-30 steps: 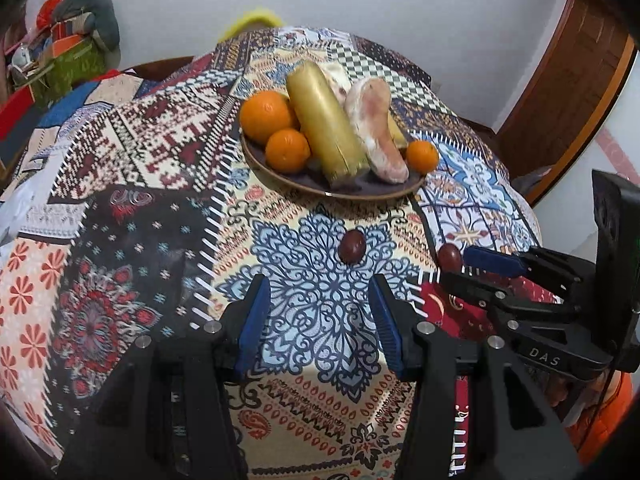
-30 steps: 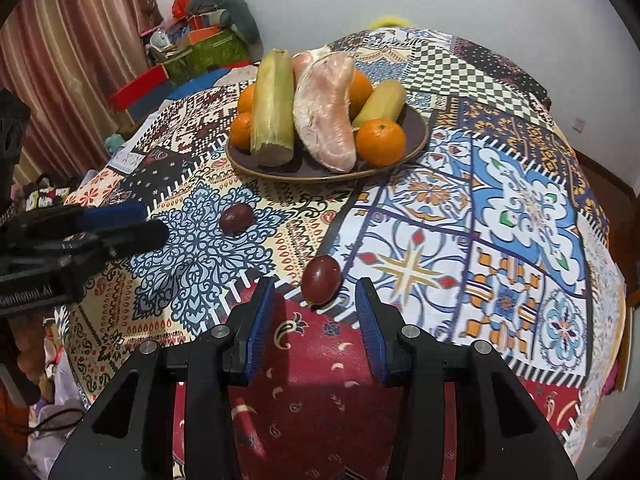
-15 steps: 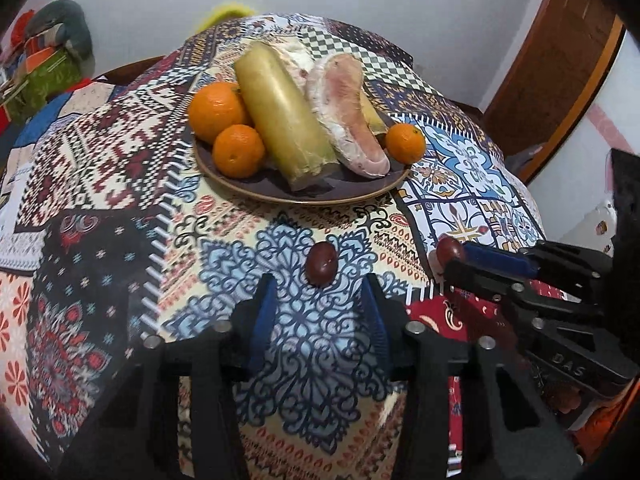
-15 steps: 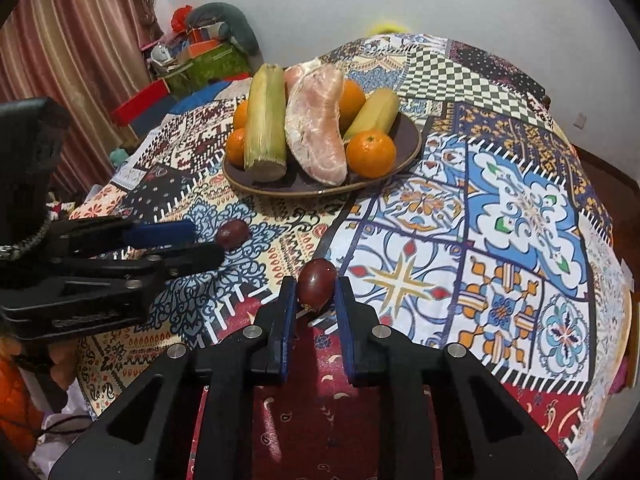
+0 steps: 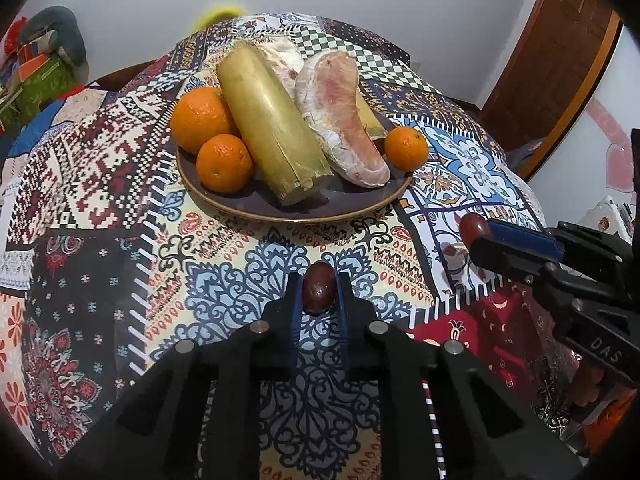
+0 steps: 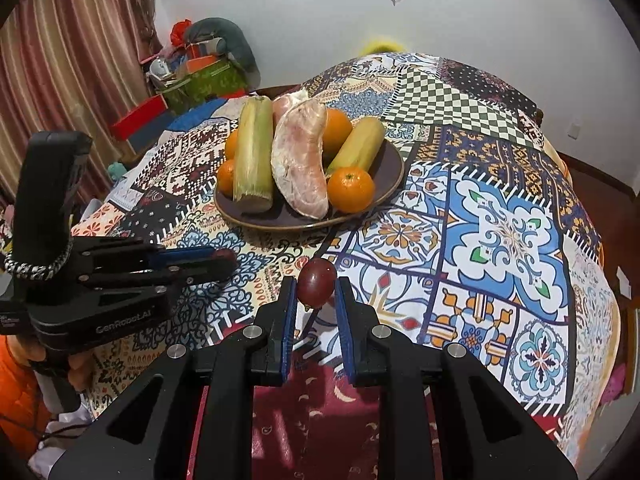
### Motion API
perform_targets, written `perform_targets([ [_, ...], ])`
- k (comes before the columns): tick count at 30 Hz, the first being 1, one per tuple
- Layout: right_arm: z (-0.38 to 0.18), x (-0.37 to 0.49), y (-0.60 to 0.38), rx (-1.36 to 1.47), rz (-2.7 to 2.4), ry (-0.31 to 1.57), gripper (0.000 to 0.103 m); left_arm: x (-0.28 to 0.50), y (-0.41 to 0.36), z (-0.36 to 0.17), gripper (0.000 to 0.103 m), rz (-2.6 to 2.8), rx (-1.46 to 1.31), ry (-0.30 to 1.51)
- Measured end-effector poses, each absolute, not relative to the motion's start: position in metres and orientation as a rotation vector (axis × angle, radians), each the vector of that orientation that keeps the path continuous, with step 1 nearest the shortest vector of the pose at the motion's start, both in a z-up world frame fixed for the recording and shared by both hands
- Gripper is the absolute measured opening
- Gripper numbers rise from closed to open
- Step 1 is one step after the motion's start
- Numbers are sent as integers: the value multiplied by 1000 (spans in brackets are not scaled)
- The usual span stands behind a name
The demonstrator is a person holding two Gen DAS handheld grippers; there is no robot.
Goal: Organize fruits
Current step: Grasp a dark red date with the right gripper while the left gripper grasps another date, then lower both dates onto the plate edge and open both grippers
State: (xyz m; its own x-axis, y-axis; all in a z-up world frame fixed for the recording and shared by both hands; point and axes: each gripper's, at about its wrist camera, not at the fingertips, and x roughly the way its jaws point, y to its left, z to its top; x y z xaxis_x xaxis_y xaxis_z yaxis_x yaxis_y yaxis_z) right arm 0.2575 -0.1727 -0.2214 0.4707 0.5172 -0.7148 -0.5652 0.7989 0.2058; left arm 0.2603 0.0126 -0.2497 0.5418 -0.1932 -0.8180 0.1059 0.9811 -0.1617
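Observation:
My left gripper (image 5: 318, 294) is shut on a small dark red fruit (image 5: 319, 288), low over the patterned tablecloth, in front of the brown plate (image 5: 304, 210). My right gripper (image 6: 316, 294) is shut on a second dark red fruit (image 6: 316, 282) and holds it above the cloth; this fruit (image 5: 472, 227) also shows at that gripper's tip in the left wrist view. The plate (image 6: 390, 178) holds several oranges (image 5: 225, 157), two sugarcane pieces (image 5: 272, 120) and peeled pomelo segments (image 5: 346, 114).
The round table (image 6: 508, 236) has a patchwork cloth that drops off at its edges. The left gripper (image 6: 218, 262) sits to the right gripper's left. Boxes and a stuffed toy (image 6: 216, 48) lie behind the table. A wooden door (image 5: 560, 48) stands at the right.
Both grippers closed on their dark red fruits. The right one lifted its fruit off the cloth. The left one moved forward to its fruit and shut on it.

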Motion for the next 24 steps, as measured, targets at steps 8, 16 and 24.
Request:
perform_targets([
  [8,-210,263,-165,-58,678,819,18,258,28,-223,15,-149,-113,910],
  [16,-198,271,-148,-67,709,784,18,266,43,-211,15,-122,-135,868],
  [24,-206,283,-128,-95,741,799,18,280,49,-217,16,-114,-144,874],
])
